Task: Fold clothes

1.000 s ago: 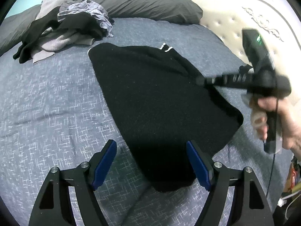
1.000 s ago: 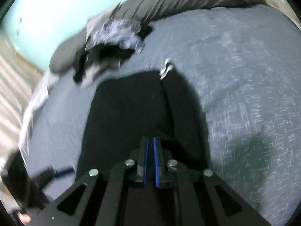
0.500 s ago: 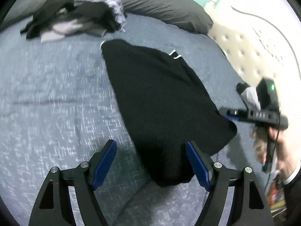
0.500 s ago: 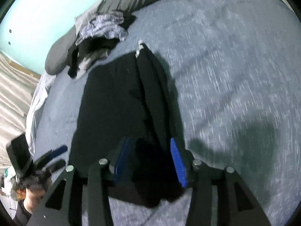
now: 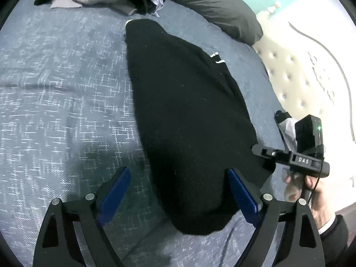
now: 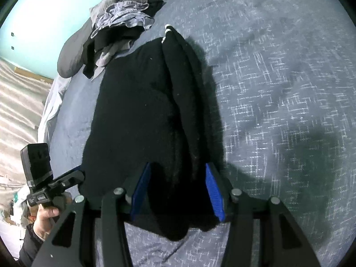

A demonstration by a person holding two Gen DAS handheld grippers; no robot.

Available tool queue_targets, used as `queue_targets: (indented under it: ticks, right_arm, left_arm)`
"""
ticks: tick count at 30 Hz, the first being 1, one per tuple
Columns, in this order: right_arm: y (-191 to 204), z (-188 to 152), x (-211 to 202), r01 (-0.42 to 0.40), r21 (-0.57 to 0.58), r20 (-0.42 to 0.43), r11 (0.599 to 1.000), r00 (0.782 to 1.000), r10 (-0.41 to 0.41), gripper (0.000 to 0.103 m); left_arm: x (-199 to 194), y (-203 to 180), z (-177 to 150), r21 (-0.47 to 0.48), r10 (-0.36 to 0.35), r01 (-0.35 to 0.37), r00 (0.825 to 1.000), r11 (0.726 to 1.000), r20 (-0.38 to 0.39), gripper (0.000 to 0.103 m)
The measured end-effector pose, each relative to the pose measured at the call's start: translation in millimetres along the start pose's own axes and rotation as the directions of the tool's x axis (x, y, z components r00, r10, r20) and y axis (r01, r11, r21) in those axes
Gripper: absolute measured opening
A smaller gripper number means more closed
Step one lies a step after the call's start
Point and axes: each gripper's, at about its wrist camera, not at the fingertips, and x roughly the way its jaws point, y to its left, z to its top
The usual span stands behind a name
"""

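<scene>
Black garment (image 5: pixel 189 120) lies flat on the blue-grey bedspread (image 5: pixel 55 93), long & narrow, w/ a folded strip along its right edge and small white stripes (image 5: pixel 217 58) at the far end of that strip. Near end sits close to the bed's edge.

Left gripper (image 5: pixel 178 191) hovers over the near end, jaws spread wide, nothing in them; the blue pads (image 5: pixel 115 191) straddle the garment's near left part w/o clamping it. Right gripper (image 6: pixel 178 191) is at the near right corner, jaws partly open, cloth bunched between the blue pads but not pinched. A hand (image 5: pixel 311 191) w/ a dark sleeve grips its handle.

Pile of mixed clothes (image 6: pixel 120 31) sits at the far end of the bed, near the garment's tip, against a grey pillow (image 5: pixel 213 6). Cream tufted headboard (image 5: pixel 296 75) on the right side.
</scene>
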Motion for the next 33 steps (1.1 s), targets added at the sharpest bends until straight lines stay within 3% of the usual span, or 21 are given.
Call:
queue_targets:
  ticks: [10,13,26,29,33]
  right_arm:
    - [-5.6,5.0,7.9,0.009,-0.016,-0.032,1.0,0.999,-0.01,0.051]
    - [-12.8,6.7,12.6,0.018,0.008,-0.047,1.0,0.999,-0.018,0.064]
    - [-16.2,14.3,23.0,0.01,-0.002,-0.073,1.0,0.997,-0.01,0.068]
    - [-9.1,16.0,24.2,0.029,-0.027,-0.066,0.999,0.997,-0.031,0.066]
    - [-12.8,16.5,21.0,0.002,-0.019,-0.056,1.0,0.998,-0.003,0.053]
  left_arm:
    - [18.1,-2.6,9.1,-0.021,-0.023,0.023,1.0,1.0,-0.013,0.092]
    - [24.0,1.4,12.6,-0.036,-0.04,0.039,0.999,0.999,-0.018,0.092]
    - [40.0,1.8,18.8,-0.022,-0.065,0.065,0.998,0.998,-0.005,0.093]
    - [42.4,-1.2,19.9,-0.003,-0.062,0.062,0.998,0.998,-0.007,0.092]
    - [42.3,-3.6,21.0,0.009,-0.077,0.077,0.997,0.997,-0.015,0.084]
